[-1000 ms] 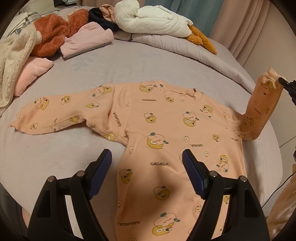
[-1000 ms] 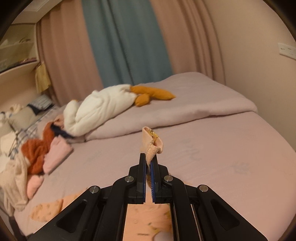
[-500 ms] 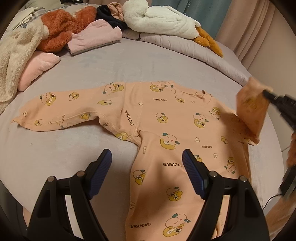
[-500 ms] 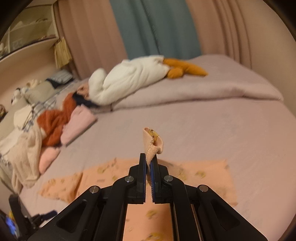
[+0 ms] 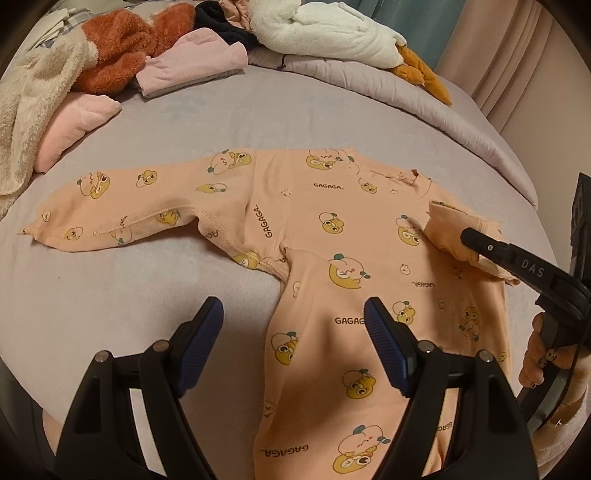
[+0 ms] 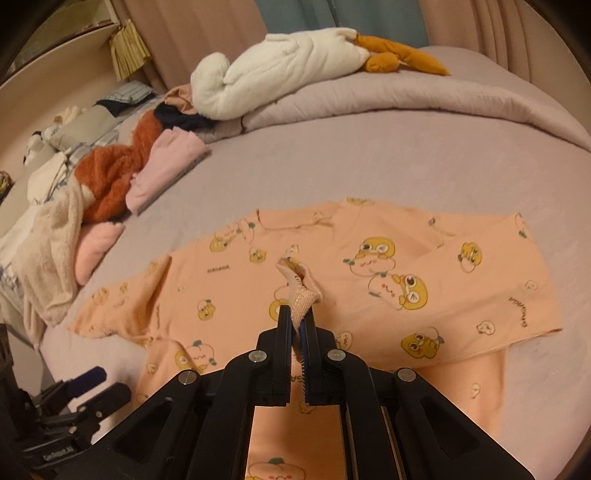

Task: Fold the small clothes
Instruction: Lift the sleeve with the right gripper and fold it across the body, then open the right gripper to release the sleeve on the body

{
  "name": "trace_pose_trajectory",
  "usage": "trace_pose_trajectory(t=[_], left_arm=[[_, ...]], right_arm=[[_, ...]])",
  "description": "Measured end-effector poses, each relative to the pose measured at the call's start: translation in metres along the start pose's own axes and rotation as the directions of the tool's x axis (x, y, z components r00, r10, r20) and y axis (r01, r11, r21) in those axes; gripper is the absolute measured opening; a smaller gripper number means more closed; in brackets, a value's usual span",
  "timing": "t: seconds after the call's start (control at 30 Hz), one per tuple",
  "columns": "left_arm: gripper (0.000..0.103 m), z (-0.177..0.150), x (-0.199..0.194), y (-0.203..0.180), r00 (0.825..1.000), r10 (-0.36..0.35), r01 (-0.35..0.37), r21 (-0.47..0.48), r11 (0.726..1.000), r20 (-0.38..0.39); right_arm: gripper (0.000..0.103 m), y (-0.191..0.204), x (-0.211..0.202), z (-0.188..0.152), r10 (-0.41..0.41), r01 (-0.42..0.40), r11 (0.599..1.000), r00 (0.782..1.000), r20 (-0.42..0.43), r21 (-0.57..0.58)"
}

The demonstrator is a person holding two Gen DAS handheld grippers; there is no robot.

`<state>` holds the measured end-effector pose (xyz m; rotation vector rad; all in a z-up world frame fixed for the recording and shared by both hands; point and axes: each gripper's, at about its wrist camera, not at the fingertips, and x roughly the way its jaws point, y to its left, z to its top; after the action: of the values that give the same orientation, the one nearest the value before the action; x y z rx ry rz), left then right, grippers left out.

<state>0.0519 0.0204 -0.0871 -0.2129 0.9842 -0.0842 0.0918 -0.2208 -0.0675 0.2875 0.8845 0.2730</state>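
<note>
bed: lilac sheet, near to far | duvet: rolled, far side | curtains: pink, teal panel far | shelf: far left | light: dim, warm

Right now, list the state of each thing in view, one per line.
Onesie: spread flat on the bed.
Sleeve cuff: pinched, folded over the body.
Right claw: shut on the cuff.
Left claw: open, empty.
Pink clothes: folded, stacked.

We find bare bedsheet left of the romper; heaped clothes (and a plush goose) crowd the far edge.
</note>
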Motion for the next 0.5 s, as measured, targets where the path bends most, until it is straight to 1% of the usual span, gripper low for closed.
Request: trace_pose_trajectory(t=[0.13,0.27,0.3,0.33,0.37,0.43,0.5], left_arm=[[0.079,0.001,0.006,-0.004,1.0,-0.003,0.003,0.015,1.0,0.0],[0.079,0.004,0.011,-0.009,0.999,-0.03,0.03,0.007,1.0,0.018],[0.079,0.005,0.012,-0.01,0.999,-0.036,0.036,-0.002,0.999,0.023],[0.079,0.006,0.013,-0.012,0.999,-0.041,0.041,-0.004,0.999,0.028],[0.079,0.007,0.014,-0.014,0.998,-0.046,0.046,-0.002,0.999,0.033],[0.079,0.008,0.016,-0.019,0.998,-0.048,0.048,0.005,0.999,0.047],[0.079,0.01,0.02,-0.024,0.997,-0.053,0.053,0.008,0.999,0.055]], right_arm=[[0.005,-0.003,0.006,-0.007,0.007,-0.007,1.0,1.0,-0.013,-0.001],[0.006,-0.004,0.008,-0.011,0.003,-0.003,1.0,1.0,-0.024,-0.014],[0.01,-0.004,0.006,-0.012,-0.003,0.002,1.0,1.0,-0.018,-0.025],[0.019,-0.004,0.005,-0.012,-0.013,0.013,0.999,1.0,-0.011,-0.031],[0.036,-0.004,0.0,-0.013,-0.037,0.037,0.998,0.999,0.005,-0.041],[0.056,-0.007,-0.01,-0.014,-0.067,0.07,0.996,0.996,0.051,-0.055],[0.056,-0.012,-0.023,-0.013,-0.081,0.086,0.995,0.992,0.098,-0.054]])
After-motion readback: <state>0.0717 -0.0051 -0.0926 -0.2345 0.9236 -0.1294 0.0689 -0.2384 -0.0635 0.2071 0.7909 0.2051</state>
